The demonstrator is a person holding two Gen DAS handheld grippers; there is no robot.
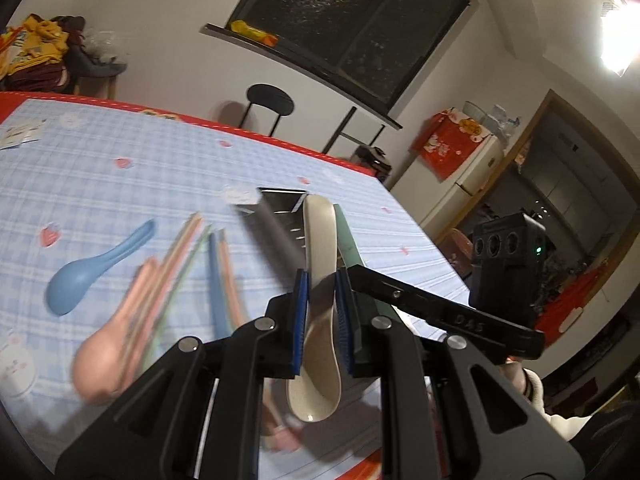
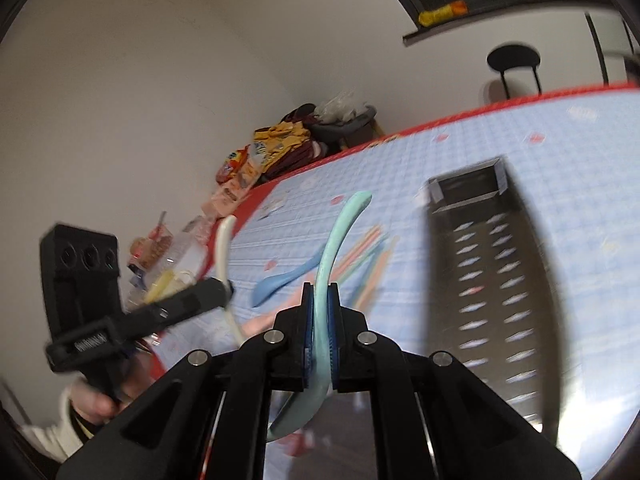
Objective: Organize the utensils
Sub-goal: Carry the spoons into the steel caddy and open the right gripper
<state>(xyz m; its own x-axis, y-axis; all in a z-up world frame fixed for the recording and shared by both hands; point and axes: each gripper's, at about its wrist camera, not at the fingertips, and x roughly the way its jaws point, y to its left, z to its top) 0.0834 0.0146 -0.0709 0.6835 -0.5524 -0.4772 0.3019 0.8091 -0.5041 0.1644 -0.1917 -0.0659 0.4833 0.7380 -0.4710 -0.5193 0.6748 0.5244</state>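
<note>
My left gripper (image 1: 321,292) is shut on a cream spoon (image 1: 318,240) and holds it above the table, handle pointing forward. My right gripper (image 2: 321,300) is shut on a mint-green spoon (image 2: 336,236), also lifted. The metal utensil holder (image 2: 492,264) with slotted bottom lies on the blue checked tablecloth (image 1: 120,200); it also shows in the left wrist view (image 1: 280,216). A blue spoon (image 1: 92,272), a pink spoon (image 1: 108,352) and several pastel chopsticks (image 1: 188,256) lie on the cloth. The left gripper also shows in the right wrist view (image 2: 224,292), still holding the cream spoon (image 2: 222,248).
A black stool (image 1: 269,104) stands beyond the table's red far edge (image 1: 280,142). Snack bags and clutter (image 2: 272,148) sit off the table's corner. A white fridge (image 1: 464,184) stands to the right. The right gripper's body (image 1: 504,272) is close beside my left one.
</note>
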